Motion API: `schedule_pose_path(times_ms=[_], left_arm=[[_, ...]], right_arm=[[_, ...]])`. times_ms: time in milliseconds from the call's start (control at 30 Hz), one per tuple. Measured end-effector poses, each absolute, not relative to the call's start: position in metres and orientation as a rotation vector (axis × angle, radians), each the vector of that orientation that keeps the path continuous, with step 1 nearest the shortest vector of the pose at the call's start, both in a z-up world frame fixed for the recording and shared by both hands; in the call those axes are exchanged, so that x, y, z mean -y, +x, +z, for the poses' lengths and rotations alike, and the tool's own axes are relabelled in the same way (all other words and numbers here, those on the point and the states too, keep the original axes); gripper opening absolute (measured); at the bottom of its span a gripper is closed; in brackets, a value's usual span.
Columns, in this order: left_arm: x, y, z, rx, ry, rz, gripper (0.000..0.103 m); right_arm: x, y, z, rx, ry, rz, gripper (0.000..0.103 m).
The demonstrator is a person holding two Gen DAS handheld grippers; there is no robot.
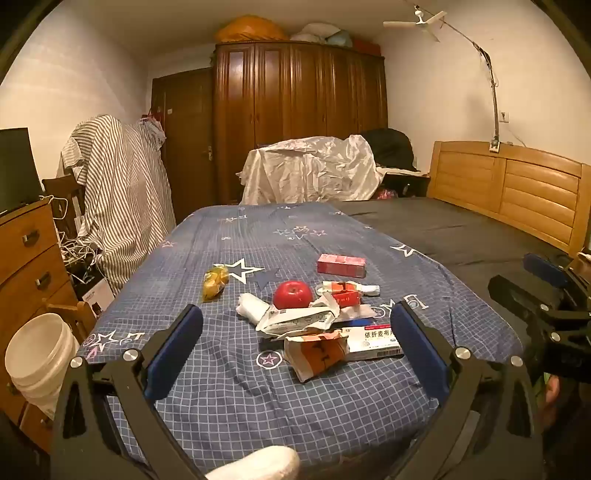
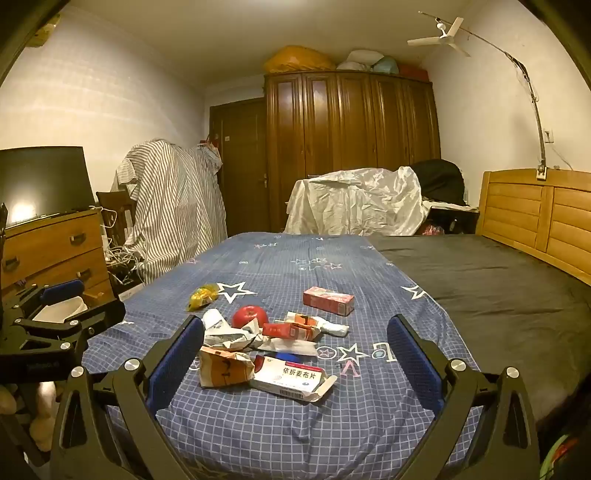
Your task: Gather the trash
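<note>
Both the left gripper (image 1: 295, 334) and right gripper (image 2: 295, 341) gaped wide and empty, framing the crumpled paper-and-carton trash pile (image 2: 258, 350) lying ahead on the blue checked bedsheet (image 2: 295, 417).

Ahead of the claw we see a bed (image 1: 258, 398) under a blue checked, star-printed sheet (image 2: 295, 269), a red apple (image 1: 292, 294) lying on it. Beyond stands a dark wooden wardrobe (image 1: 299, 110). Far left of the claw we see a wooden dresser (image 1: 26, 258); to the right, the headboard (image 2: 535, 218). A ceiling fan (image 2: 439, 35) hangs above.
</note>
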State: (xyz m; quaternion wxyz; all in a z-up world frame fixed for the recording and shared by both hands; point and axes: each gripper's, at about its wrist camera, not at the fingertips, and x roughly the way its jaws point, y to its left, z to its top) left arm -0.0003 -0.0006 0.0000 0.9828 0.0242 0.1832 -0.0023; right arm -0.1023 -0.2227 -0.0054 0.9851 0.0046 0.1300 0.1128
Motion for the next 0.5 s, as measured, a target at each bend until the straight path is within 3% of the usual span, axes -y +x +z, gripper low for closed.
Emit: schedule_pose_path(times_ms=[33, 500], left_arm=[[0.001, 0.000, 0.000, -0.380, 0.046, -0.007, 0.098], [-0.005, 0.003, -0.009, -0.399, 0.029, -0.012, 0.098]], right_arm=[[0.222, -0.102, -0.005, -0.259, 0.007, 0.224, 0.099], [0.222, -0.096, -0.011, -0.276, 0.009, 0.228, 0.099]])
